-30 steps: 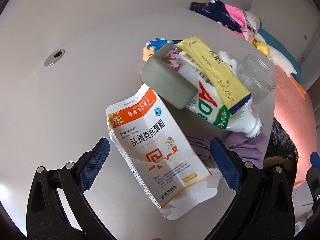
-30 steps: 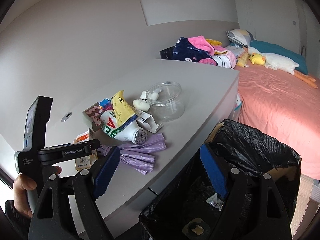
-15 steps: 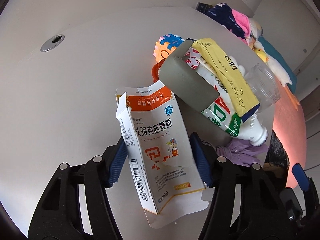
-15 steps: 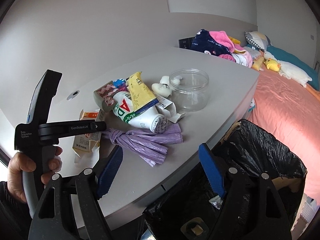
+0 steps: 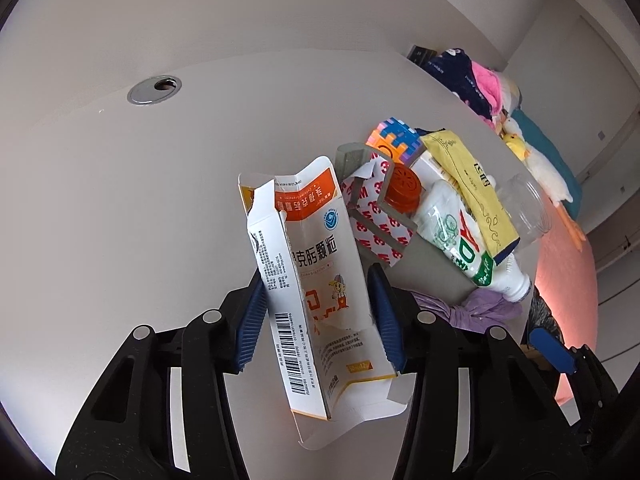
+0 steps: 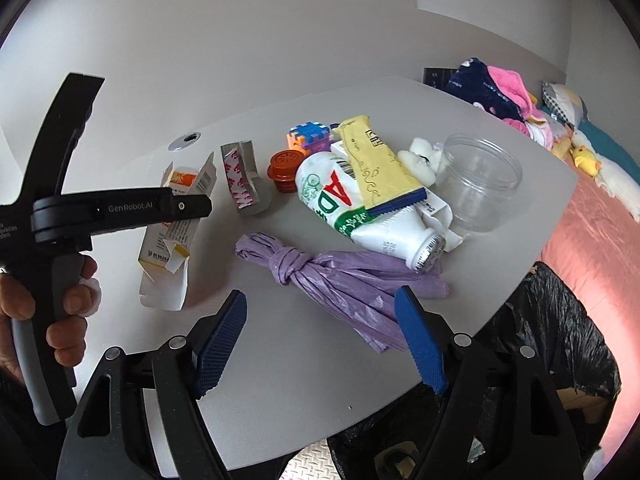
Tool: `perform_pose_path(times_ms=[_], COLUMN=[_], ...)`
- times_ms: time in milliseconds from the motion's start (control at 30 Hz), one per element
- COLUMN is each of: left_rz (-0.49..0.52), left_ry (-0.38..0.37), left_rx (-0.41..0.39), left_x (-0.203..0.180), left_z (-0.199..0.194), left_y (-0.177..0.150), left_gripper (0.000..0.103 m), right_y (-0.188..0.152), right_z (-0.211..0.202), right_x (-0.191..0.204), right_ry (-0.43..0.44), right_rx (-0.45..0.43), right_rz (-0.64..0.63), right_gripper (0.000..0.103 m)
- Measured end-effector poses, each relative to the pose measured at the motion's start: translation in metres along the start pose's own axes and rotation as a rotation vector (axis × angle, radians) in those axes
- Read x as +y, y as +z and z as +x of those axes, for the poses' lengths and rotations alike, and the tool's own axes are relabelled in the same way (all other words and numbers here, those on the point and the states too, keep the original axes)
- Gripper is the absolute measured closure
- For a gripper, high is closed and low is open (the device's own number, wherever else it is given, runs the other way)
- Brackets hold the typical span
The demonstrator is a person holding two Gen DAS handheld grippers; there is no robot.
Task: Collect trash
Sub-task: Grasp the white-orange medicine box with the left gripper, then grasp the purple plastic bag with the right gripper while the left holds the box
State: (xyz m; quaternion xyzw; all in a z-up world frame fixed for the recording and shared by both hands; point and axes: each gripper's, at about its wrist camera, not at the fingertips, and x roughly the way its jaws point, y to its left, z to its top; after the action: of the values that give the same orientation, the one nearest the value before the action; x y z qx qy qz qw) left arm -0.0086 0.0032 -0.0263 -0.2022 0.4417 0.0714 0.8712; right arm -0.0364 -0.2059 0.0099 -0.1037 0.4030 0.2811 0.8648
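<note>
our left gripper (image 5: 316,314) pinches the torn medicine carton (image 5: 310,280) across its width, blue pads against both sides, the carton lifted off the grey table (image 5: 120,200). our right gripper (image 6: 320,344) is spread wide and holds nothing, hovering over the table edge near the knotted purple bag (image 6: 340,280). behind the bag lie the white ad bottle (image 6: 360,212) under a yellow wrapper (image 6: 380,168), an orange cap (image 6: 285,168) and a clear jar (image 6: 480,180). the black-lined bin (image 6: 540,340) stands beside the table.
</note>
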Motion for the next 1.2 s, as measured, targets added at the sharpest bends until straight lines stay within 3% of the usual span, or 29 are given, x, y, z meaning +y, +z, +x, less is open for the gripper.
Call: perform_pose_path(times_ms=[200, 567, 633, 733, 1200], left_rz=[-0.012, -0.086, -0.094, -0.093, -0.056], left_ry=[0.022, 0.042, 0.037, 0.035, 0.027], left_rx=[-0.004, -0.020, -0.017, -0.020, -0.053], left_x=[0.005, 0.030, 0.031, 0.031, 0.020], left_z=[-0.001, -0.004, -0.004, -0.006, -0.019], left_y=[0.005, 0.011, 0.012, 0.011, 0.011], left_gripper=[0.054, 0.054, 0.054, 0.054, 0.053], right_y=[0.012, 0.016, 0.017, 0.016, 0.002], right_z=[0.025, 0.060, 0.059, 0.057, 0.019], right_x=[0.011, 0.013, 0.014, 0.010, -0.007], right_ry=[-0.011, -0.030, -0.023, -0.002, 0.022], right_rx=[0.044, 0.113, 0.112, 0.114, 0.042], right_rz=[-0.040, -0.013, -0.006, 0.031, 0.150], right_gripper=[0.032, 0.052, 0.071, 0.084, 0.089])
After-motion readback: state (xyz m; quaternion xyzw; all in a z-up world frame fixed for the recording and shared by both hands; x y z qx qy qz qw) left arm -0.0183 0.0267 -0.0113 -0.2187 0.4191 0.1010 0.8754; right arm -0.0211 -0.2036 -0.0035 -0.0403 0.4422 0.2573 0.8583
